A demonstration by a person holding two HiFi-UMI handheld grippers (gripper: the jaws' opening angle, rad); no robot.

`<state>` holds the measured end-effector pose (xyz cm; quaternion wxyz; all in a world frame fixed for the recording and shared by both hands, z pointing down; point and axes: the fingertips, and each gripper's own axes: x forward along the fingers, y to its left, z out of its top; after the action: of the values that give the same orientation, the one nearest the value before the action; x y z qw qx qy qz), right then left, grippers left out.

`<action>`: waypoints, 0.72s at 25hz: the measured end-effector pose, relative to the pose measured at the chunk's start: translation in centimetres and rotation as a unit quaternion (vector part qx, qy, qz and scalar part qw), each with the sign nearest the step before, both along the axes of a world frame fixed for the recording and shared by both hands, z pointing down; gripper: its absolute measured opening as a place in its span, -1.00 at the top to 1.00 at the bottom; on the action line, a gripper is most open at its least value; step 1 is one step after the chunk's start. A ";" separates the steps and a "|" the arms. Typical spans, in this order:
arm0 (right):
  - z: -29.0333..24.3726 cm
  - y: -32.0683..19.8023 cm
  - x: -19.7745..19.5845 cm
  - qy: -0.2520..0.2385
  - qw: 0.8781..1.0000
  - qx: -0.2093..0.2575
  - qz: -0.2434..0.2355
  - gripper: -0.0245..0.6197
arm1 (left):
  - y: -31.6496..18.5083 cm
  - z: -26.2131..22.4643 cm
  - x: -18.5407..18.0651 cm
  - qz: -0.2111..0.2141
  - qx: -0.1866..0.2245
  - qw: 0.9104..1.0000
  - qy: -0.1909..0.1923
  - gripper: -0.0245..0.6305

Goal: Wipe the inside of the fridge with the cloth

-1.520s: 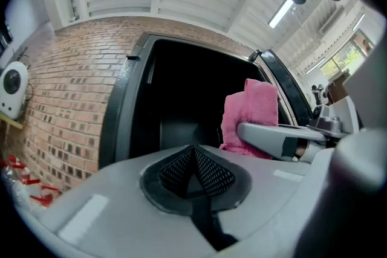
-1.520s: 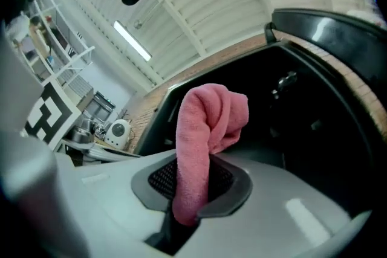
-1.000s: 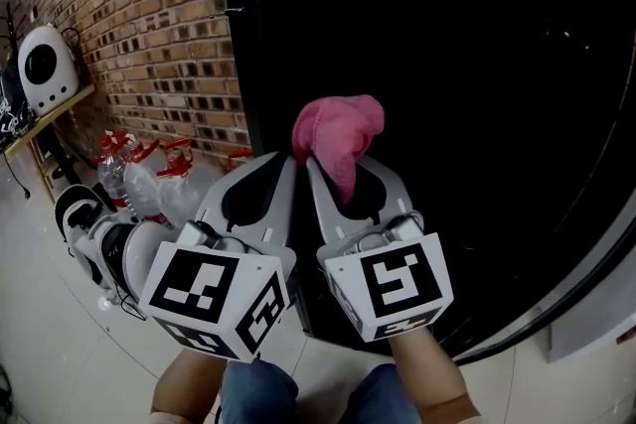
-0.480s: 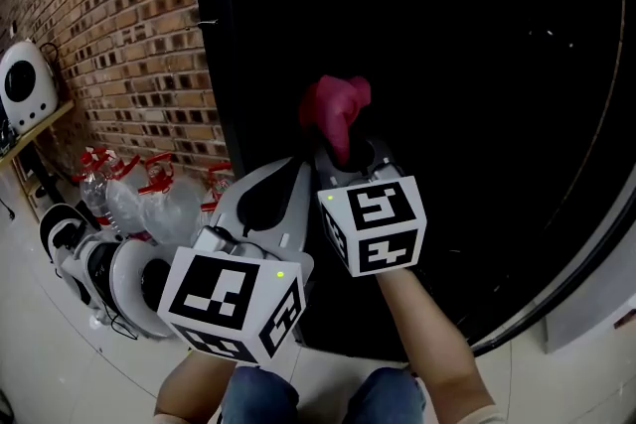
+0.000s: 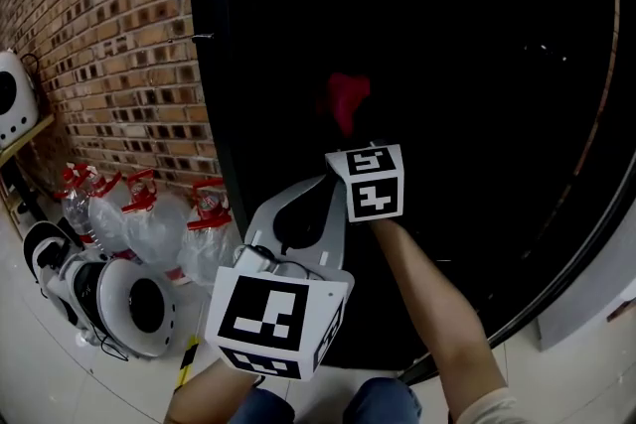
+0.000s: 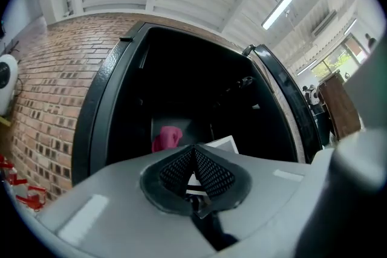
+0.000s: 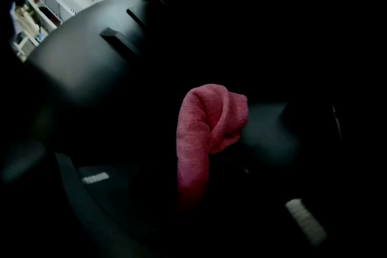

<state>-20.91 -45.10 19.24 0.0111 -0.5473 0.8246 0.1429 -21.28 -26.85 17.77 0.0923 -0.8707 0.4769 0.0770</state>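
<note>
Head view: pink cloth (image 5: 346,99) is seen mid-frame, well inside the dark fridge (image 5: 207,94) cavity. It is clamped between the jaws of the right gripper (image 5: 350,140), its free end folded over above them. Left gripper (image 6: 194,149) is held at lower centre, nearer the camera, jaws pressed together on nothing. Brick wall (image 5: 109,45) and plastic bottles (image 5: 149,213) are located at left.

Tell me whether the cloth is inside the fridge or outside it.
Inside. The pink cloth, clamped in the right tongs, sits past the black frame of the fridge, dimmed by the dark interior.
</note>
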 end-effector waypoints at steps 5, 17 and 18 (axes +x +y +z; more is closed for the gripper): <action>0.2 -4.1 1.1 -0.030 0.999 0.016 0.015 0.75 | -0.3 0.7 0.6 0.012 -0.006 1.000 -0.007 0.88; 0.5 -2.7 9.4 -0.043 0.991 -0.008 0.126 0.75 | -1.5 1.7 3.2 0.039 -0.022 0.999 0.003 0.88; 0.7 -2.6 10.6 -0.048 0.989 -0.010 0.138 0.75 | -1.5 1.9 3.6 0.043 -0.024 0.999 0.002 0.88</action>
<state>-10.34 -47.69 19.91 0.0251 -0.6625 0.7407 0.1085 -17.68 -28.39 19.65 0.0673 -0.8922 0.4408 0.0712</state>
